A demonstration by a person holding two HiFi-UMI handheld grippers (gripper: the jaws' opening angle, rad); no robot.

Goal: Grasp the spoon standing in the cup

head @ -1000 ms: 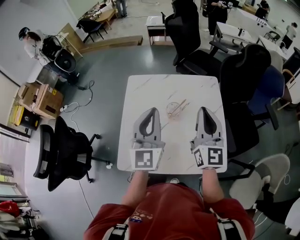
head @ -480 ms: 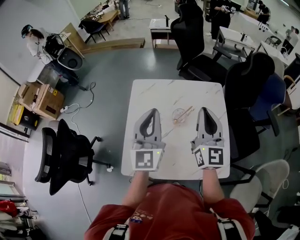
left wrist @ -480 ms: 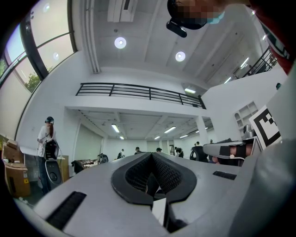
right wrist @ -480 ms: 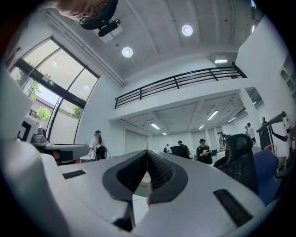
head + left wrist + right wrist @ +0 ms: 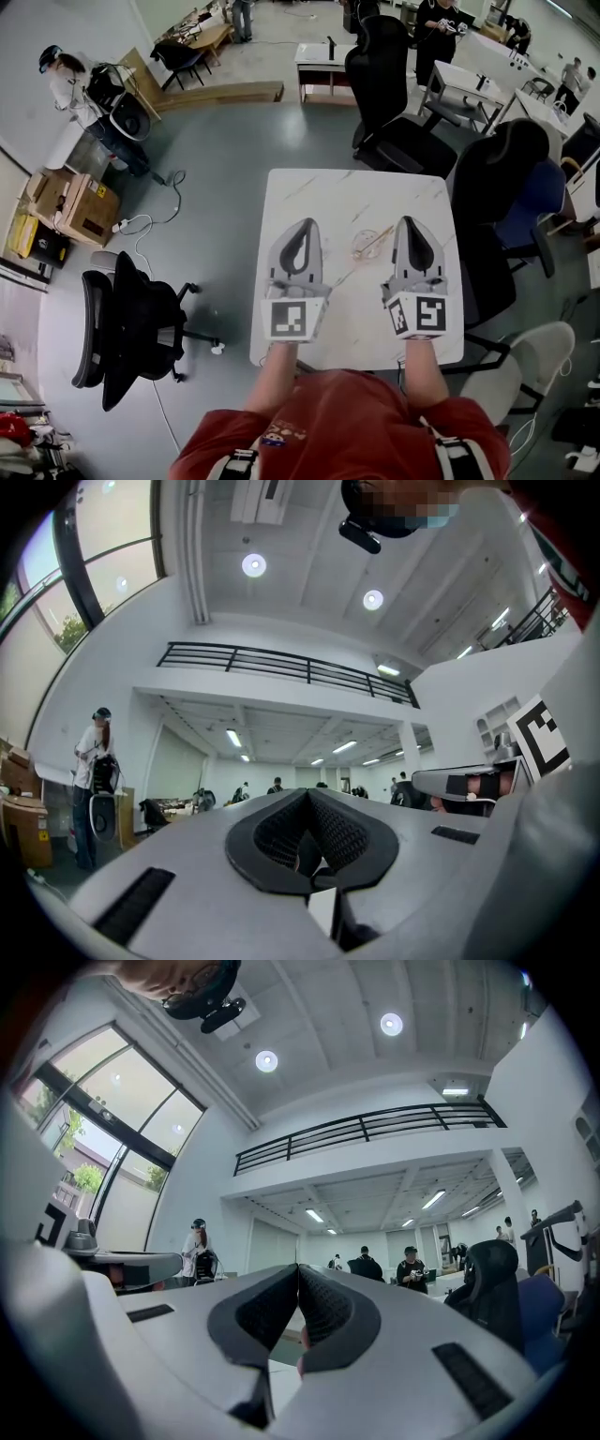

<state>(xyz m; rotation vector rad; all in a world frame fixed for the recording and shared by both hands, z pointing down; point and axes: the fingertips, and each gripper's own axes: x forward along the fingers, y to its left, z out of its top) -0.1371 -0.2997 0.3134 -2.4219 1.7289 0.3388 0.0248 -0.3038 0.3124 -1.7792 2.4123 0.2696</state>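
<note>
Jaws on both grippers are pressed together at the tips with nothing between them. That goes for the left gripper (image 5: 303,225) and the right gripper (image 5: 413,222) alike, and they have stayed that way through the last second.

What has changed is the layout under them. In the head view the white table (image 5: 309,192) has slid down and to the right, while the two grippers keep the same place in the picture. The clear cup (image 5: 365,246) was about level with the tips a second ago. It now sits a little further back, in the gap between the two grippers and nearer the right one, though apart from both. The spoon (image 5: 377,240) leans out of the cup toward the far right, its handle pointing roughly at the right gripper's inner side.

From where I stand it looks as if the person has moved in over the table, bringing both tools up alongside the cup. Both gripper views look out across the hall and up at the ceiling, and neither shows the cup or the spoon, so nothing is lined up with the handle yet.

For the task this is approach only. The spoon is untouched and stands in the cup, and no grasp has begun. I'd judge the right gripper better placed, but it needs to tip down, turn toward the handle and part its jaws first
</note>
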